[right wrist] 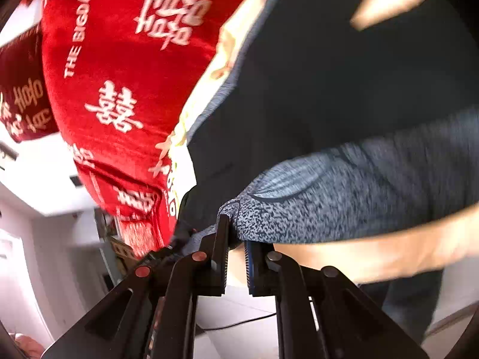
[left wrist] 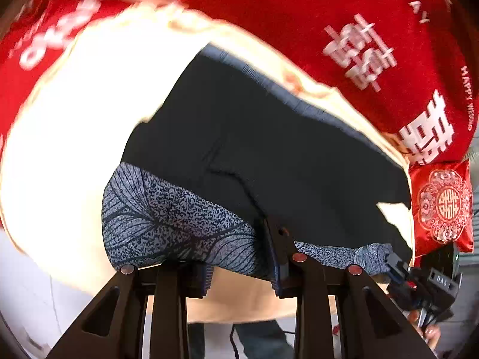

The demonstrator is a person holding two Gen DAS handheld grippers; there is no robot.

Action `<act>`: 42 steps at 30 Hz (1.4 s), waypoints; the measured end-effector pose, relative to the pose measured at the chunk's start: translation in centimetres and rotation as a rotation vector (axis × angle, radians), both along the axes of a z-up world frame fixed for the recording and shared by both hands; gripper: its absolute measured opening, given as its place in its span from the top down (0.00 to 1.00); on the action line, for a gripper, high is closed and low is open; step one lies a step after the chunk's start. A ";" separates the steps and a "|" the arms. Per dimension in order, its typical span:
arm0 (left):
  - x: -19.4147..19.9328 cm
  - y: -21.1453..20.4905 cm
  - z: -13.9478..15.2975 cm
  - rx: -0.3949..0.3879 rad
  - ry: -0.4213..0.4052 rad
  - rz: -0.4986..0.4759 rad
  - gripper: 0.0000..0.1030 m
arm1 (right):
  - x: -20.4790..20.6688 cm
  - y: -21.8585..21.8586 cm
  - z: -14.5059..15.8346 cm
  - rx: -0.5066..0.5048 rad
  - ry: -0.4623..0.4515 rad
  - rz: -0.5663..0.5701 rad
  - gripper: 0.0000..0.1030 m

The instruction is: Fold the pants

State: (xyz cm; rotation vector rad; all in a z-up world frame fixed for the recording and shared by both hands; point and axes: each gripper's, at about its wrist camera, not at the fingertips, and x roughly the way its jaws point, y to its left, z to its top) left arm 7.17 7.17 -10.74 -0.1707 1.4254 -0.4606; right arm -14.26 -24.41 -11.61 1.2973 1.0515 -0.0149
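Dark navy pants (left wrist: 269, 149) lie spread on a cream sheet (left wrist: 74, 119), with a grey-blue leaf-patterned band (left wrist: 167, 218) along their near edge. In the left wrist view that band is lifted off the sheet, and my left gripper (left wrist: 239, 248) is shut on a bunch of it. At the band's right end my right gripper (left wrist: 395, 261) pinches the corner. In the right wrist view the right gripper (right wrist: 236, 239) is shut on the speckled corner of the band (right wrist: 329, 191). The dark pants (right wrist: 359, 89) stretch away behind it.
A red blanket with white characters (left wrist: 299, 15) covers the far side of the bed. A small red embroidered cushion (left wrist: 443, 203) sits at the right. A person's bare forearm (right wrist: 374, 248) crosses below the band. White floor (right wrist: 45, 269) and a dark cable (right wrist: 239, 320) show underneath.
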 end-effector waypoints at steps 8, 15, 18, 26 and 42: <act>9.3 -6.9 1.6 0.067 -0.136 -0.037 0.69 | 12.0 -5.9 0.3 -0.022 0.054 0.168 0.87; 16.3 -11.5 -4.2 0.229 -0.219 0.028 0.42 | 21.6 -10.3 -6.2 -0.063 0.094 0.269 0.87; 17.9 -11.7 -6.8 0.300 -0.200 0.079 0.26 | 24.1 -11.1 -8.8 -0.087 0.112 0.292 0.87; 17.3 -10.3 -4.3 0.307 -0.191 0.116 0.26 | 25.1 -8.5 -5.0 -0.190 0.072 0.372 0.15; 17.0 -16.1 -10.5 0.528 -0.206 0.029 0.09 | 29.7 -5.2 -8.8 -0.441 0.139 0.529 0.74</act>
